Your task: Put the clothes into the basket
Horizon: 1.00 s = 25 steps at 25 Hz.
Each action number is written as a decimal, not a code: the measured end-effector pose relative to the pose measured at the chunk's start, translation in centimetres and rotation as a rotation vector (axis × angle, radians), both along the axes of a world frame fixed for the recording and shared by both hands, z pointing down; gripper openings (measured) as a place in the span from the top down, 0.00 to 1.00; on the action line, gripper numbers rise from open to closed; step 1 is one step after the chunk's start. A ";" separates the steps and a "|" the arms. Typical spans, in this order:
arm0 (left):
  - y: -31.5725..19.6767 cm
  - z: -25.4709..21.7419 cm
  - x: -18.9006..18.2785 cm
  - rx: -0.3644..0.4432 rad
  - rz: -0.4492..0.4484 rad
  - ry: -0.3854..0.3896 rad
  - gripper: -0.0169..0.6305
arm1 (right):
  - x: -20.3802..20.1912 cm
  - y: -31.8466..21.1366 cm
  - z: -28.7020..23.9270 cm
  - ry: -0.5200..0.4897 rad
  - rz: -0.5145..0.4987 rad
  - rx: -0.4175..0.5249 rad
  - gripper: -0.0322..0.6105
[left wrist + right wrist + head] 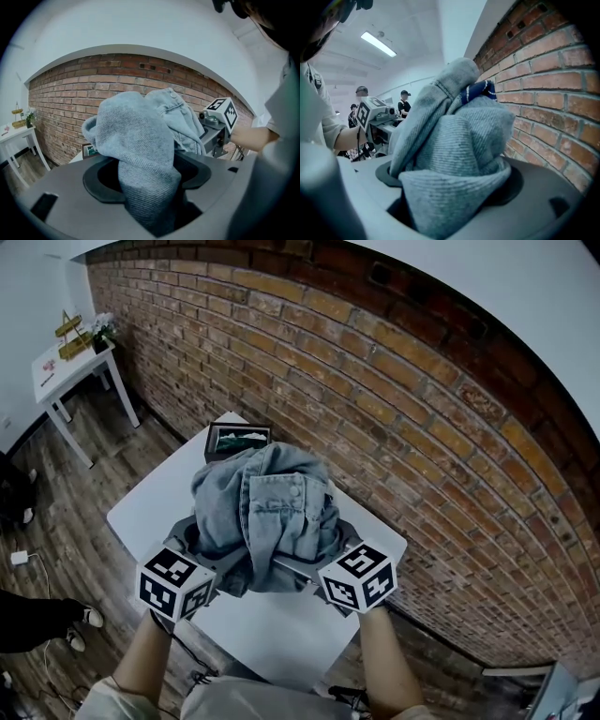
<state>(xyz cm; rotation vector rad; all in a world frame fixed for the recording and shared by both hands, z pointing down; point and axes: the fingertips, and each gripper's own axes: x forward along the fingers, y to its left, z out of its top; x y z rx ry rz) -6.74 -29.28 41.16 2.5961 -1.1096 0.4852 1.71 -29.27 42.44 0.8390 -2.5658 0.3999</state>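
A bundle of light blue denim clothes (pixel 267 512) hangs bunched above the white table (pixel 281 634), held between both grippers. My left gripper (pixel 211 554) is shut on a thick fold of the denim (pixel 140 150), which fills its jaws. My right gripper (pixel 323 554) is shut on another fold (pixel 454 150), where a dark blue edge (pixel 479 90) shows near the top. The fingertips of both are hidden by the cloth. A dark open box (pixel 236 439) stands at the table's far end, just beyond the bundle. Each gripper view shows the other gripper across the bundle.
A brick wall (pixel 394 399) runs along the table's far and right side. A small white side table (pixel 70 362) with plants stands at the far left on the wood floor. A cable and someone's shoes lie at the left edge. People stand in the background of the right gripper view.
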 end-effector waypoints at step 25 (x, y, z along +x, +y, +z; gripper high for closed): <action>-5.2 17.4 0.4 -0.468 -0.043 -0.162 0.52 | 1.4 -4.9 16.6 0.247 0.121 -0.466 0.25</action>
